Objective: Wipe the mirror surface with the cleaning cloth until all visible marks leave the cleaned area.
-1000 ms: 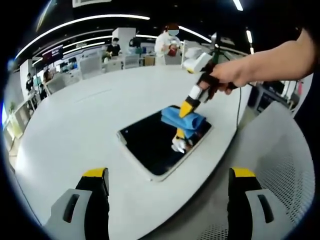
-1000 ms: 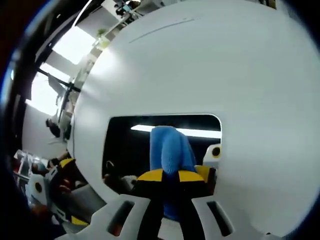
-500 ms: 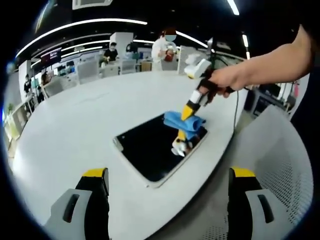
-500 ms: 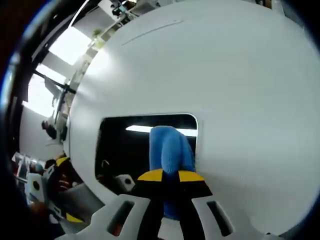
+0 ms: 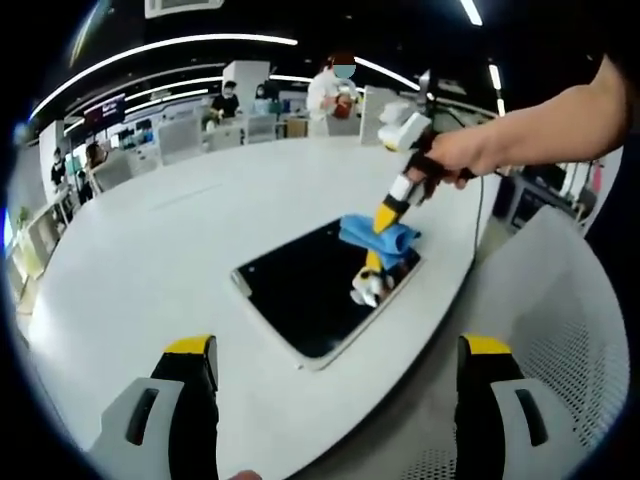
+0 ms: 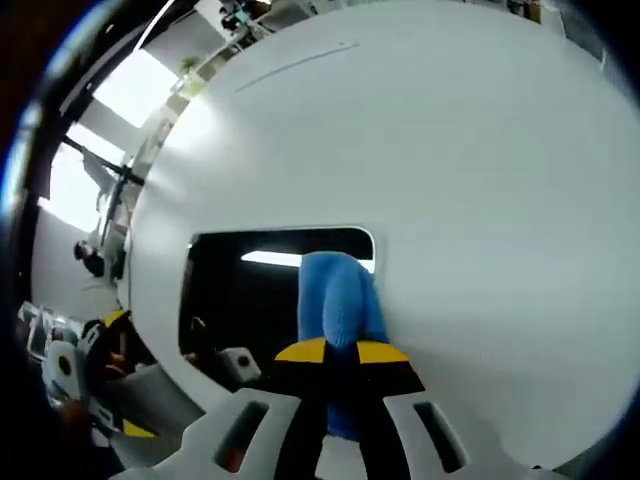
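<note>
Right gripper view: right claw (image 6: 340, 352) clenched on blue cloth (image 6: 340, 300), lengthwise along jaws, atop mirror (image 6: 250, 300).

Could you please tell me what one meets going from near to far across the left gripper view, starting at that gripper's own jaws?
left gripper → mirror → cleaning cloth → right gripper → far white table → people in the background
</note>
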Motion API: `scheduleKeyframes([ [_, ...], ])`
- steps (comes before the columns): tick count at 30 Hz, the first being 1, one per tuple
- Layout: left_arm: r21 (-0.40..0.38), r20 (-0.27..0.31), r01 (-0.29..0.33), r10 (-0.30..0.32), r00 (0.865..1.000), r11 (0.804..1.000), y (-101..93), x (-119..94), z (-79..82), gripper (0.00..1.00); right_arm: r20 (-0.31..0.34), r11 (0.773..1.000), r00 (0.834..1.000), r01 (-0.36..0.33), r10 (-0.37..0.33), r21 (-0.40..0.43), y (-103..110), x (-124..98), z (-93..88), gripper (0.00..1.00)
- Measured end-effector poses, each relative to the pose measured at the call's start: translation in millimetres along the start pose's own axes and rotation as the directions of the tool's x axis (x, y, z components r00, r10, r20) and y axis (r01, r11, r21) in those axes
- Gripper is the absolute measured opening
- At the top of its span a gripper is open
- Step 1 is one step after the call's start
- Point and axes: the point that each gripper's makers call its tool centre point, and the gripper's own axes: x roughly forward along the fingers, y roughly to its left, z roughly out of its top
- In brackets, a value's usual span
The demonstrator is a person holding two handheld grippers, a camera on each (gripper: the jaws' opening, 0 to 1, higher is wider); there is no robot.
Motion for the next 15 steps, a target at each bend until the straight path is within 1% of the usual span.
scheduleKeyframes([
  [2, 0.007, 0.016, -0.007, 0.007, 1.0, 1.0, 0.5, -0.4, 2.5, 1.0, 0.006, 1.0, 1.0, -0.008, 0.008, 0.011, -0.4, -0.7, -0.5, 0.03],
  [4, 0.007, 0.018, -0.007, 0.007, 1.0, 1.0, 0.4, -0.7, 3.0, 1.0, 0.01, 1.0, 1.0, -0.012, 0.012, 0.021, 0.0, -1.4, -0.7, 0.03],
  [5, 0.006, 0.013, -0.005, 0.005, 1.0, 1.0, -0.1, -0.5, 2.2, 1.0, 0.008, 1.0, 1.0, -0.008, 0.007, 0.024, -1.1, -0.9, -0.3, 0.03],
  [6, 0.01, 0.013, -0.011, 0.011, 1.0, 1.0, 0.9, -0.7, 2.2, 1.0, 0.002, 1.0, 1.0, 0.016, -0.016, 0.0, -4.8, -2.5, -1.0, 0.03],
  [8, 0.004, 0.025, -0.006, 0.006, 1.0, 1.0, 0.1, -0.5, 3.8, 1.0, 0.005, 1.0, 1.0, 0.016, -0.016, 0.003, -5.7, -3.0, -1.8, 0.03],
  [9, -0.002, 0.024, 0.0, 0.0, 1.0, 1.0, -1.0, -0.2, 3.4, 1.0, 0.004, 1.0, 1.0, 0.013, -0.013, 0.018, -7.7, -3.1, -2.5, 0.03],
  [15, 0.005, 0.015, -0.004, 0.004, 1.0, 1.0, -0.3, 0.1, 1.6, 1.0, 0.01, 1.0, 1.0, 0.018, -0.018, 0.012, -8.8, -1.0, -1.6, 0.03],
])
